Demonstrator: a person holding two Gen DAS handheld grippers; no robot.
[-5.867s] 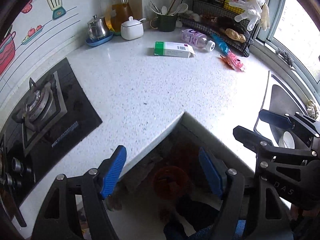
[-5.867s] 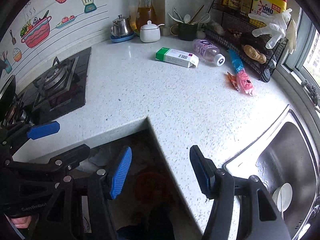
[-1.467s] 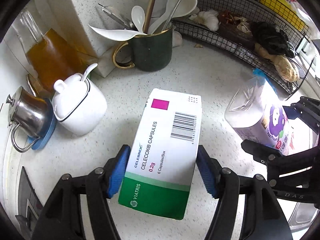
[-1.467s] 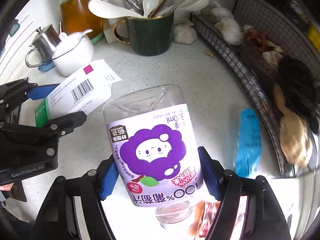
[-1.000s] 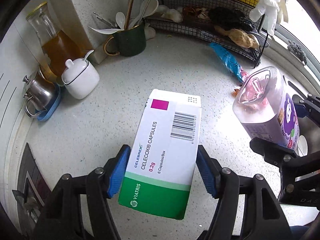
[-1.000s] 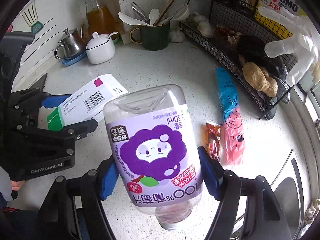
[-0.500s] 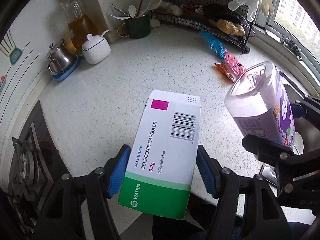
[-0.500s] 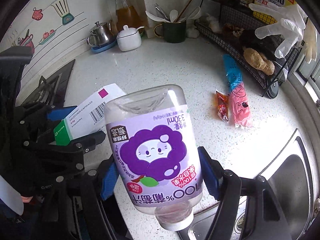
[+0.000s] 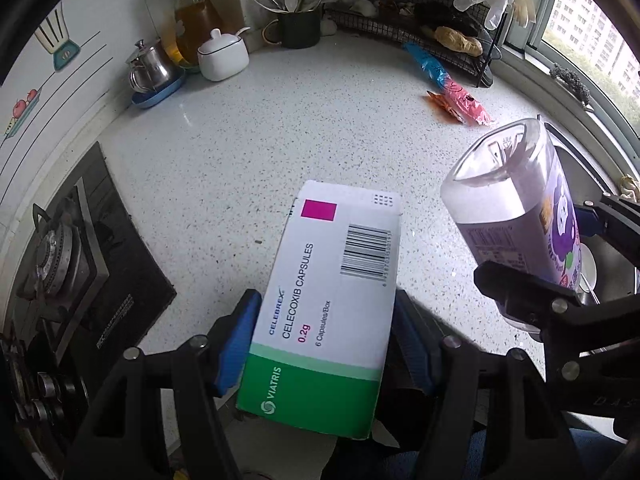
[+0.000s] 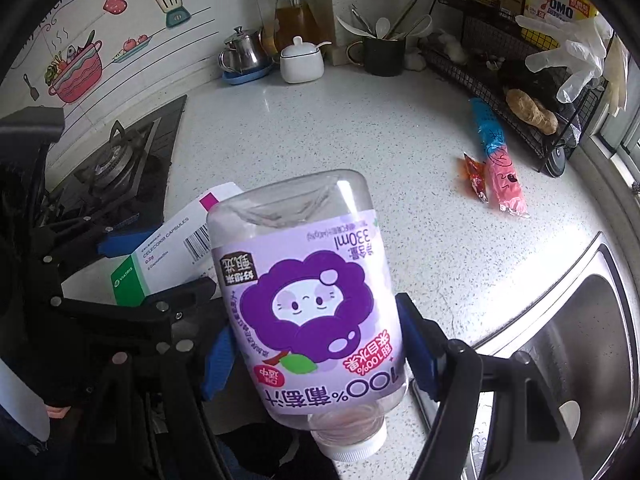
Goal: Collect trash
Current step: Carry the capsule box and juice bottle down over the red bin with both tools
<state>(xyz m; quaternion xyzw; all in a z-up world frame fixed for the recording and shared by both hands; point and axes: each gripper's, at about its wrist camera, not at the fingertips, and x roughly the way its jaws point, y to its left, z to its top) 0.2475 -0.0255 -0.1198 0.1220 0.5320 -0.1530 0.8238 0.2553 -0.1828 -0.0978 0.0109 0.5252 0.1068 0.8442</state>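
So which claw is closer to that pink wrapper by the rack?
Right. The right claw, holding the bottle, is nearer the pink wrapper; the left claw, with the box, is farther off.

The left gripper [image 9: 324, 344] points steeply downward, its two black arms reaching in from the lower edge of its own view at about 7 and 5 o'clock. Its blue pads [image 9: 236, 344] press flat against the long sides of the medicine box [image 9: 332, 304], jaws set wide and clamped on it. In the right wrist view this gripper sits at 9 o'clock, with a bit of the person's hand [image 10: 56, 410] visible behind it at 8 o'clock.

The right gripper [image 10: 316, 344] also tilts steeply down, jaws spread wide and closed on the juice bottle [image 10: 308, 292], cap end nearest the camera. In the left wrist view it shows at 3 to 4 o'clock, beside the left gripper.
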